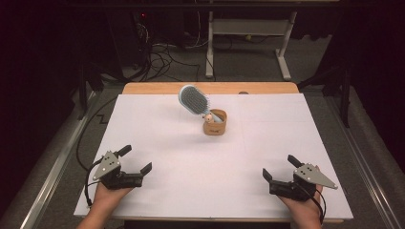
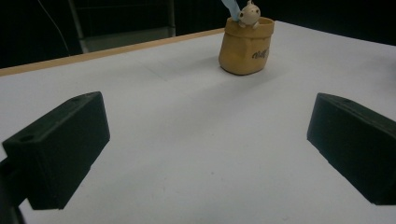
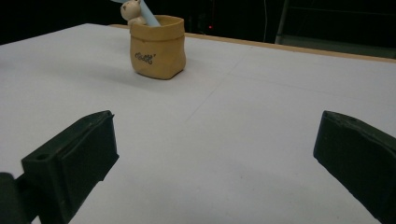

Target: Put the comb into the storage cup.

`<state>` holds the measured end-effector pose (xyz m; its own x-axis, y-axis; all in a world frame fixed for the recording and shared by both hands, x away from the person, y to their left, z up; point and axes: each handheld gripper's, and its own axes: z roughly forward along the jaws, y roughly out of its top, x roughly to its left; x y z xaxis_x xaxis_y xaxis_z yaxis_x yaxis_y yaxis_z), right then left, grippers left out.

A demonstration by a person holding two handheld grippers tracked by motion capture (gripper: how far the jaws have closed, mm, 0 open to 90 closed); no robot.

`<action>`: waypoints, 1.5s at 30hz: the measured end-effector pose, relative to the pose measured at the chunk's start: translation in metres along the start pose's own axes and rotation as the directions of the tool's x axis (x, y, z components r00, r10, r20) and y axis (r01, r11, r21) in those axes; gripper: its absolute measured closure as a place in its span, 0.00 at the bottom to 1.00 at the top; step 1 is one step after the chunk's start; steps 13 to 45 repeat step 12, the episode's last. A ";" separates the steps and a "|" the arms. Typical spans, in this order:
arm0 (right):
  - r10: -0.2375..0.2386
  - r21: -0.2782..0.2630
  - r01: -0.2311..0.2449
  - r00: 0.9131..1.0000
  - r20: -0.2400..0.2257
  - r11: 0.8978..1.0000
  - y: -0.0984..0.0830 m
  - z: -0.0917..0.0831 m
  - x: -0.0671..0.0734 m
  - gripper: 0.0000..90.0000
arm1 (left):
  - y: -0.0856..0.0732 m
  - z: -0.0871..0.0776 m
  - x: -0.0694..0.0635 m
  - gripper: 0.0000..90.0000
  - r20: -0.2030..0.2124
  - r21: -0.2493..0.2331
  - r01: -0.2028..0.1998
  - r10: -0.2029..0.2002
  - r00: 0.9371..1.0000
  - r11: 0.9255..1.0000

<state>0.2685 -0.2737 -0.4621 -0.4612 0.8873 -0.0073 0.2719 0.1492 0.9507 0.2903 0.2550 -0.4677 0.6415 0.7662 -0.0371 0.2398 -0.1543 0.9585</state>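
A tan bag-shaped pot (image 1: 215, 123) stands upright on the white table top (image 1: 157, 143), a little beyond its middle. A light blue hairbrush (image 1: 195, 100) stands handle-down in the pot, its bristled head leaning up and left. A small cream figure sits on the rim of the pot (image 2: 246, 45) (image 3: 157, 46). My left gripper (image 1: 135, 159) rests near the front left corner, open and holding nothing. My right gripper (image 1: 280, 167) rests near the front right, also open and holding nothing. Both point toward the pot from well short of it.
The white sheet covers a wooden table whose far edge (image 1: 210, 88) shows behind it. Beyond stand a white table frame (image 1: 248, 33) and tangled cables (image 1: 162, 57) on the floor. Metal rails (image 1: 52, 171) run along both sides.
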 end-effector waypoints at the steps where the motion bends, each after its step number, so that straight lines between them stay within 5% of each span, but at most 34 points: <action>1: -0.010 0.003 0.010 1.000 -0.001 1.000 0.000 0.000 0.001 0.00 | 0.000 0.000 0.000 0.00 0.001 0.000 -0.001 0.001 1.000 1.000; 12: 0.007 -0.015 -0.007 1.000 0.004 1.000 0.001 -0.004 -0.003 0.00 | 0.001 -0.004 0.003 0.00 -0.028 -0.022 0.020 -0.020 0.999 1.000; 45: 0.007 -0.015 -0.007 1.000 0.004 1.000 0.001 -0.004 -0.003 0.00 | 0.001 -0.004 0.003 0.00 -0.028 -0.022 0.020 -0.020 0.999 1.000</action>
